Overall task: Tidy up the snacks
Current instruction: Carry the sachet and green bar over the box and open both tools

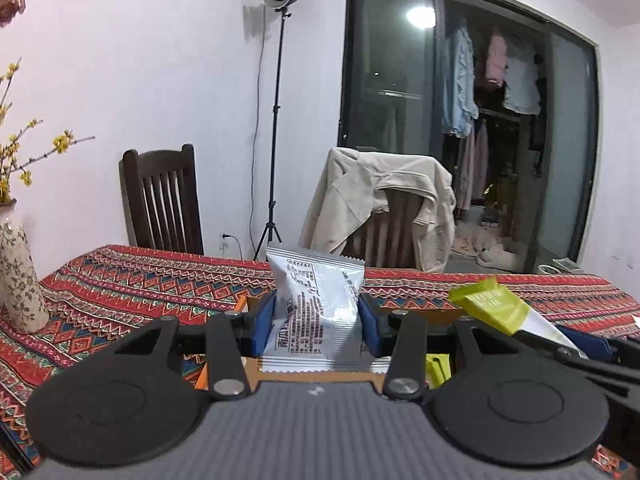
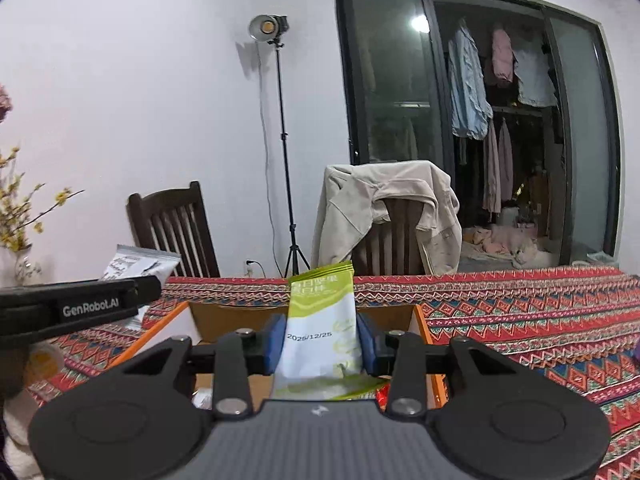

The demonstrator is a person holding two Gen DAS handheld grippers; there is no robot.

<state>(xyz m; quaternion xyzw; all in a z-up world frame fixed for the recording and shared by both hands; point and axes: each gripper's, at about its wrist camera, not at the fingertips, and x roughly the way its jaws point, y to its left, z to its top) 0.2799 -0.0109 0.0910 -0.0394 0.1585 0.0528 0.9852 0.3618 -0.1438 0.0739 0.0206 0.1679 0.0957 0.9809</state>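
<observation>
Patterned tablecloth [image 2: 520, 320] bears cardboard box [image 2: 224, 316]; vase [image 1: 20, 272].

Silver packet [image 1: 316, 312] — green-white packet [image 2: 322, 336] — upright

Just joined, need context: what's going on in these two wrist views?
A person holds a gripper in each hand, sorting snacks. The left gripper is shut on a silver foil snack packet with black print. The right gripper is shut on a green-and-white snack pouch. Both packets are held upright above an open cardboard box with orange edges on the red patterned tablecloth. Neither packet is released yet.
</observation>
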